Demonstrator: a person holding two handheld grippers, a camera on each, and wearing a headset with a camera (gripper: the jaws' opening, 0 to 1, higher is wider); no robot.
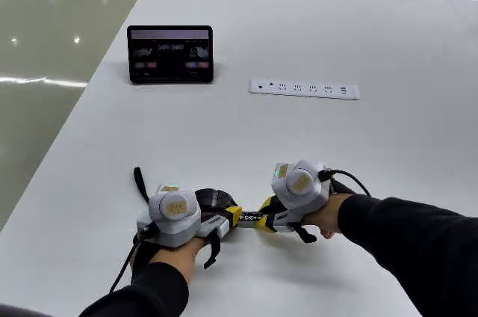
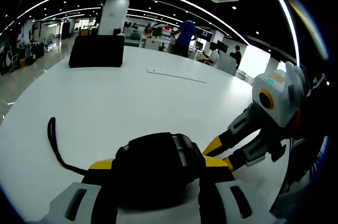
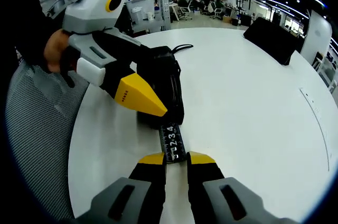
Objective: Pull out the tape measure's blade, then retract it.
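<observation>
Clamping the black tape measure (image 2: 158, 167) between the jaws of the left gripper (image 1: 228, 218), closed onto its sides, resting on the white table (image 1: 299, 145). Pinching the blade (image 3: 172, 140), a short numbered stretch showing, in the right gripper (image 3: 176, 158), jaws nearly together, just beside the case's mouth. Trailing behind the case, a black strap (image 2: 53, 139).

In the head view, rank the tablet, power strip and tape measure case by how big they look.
1. Tablet, plainly largest.
2. Power strip: longer than the tablet is wide, but thin.
3. Tape measure case: smallest as seen, partly covered by the left tool, though nearest the camera.
</observation>
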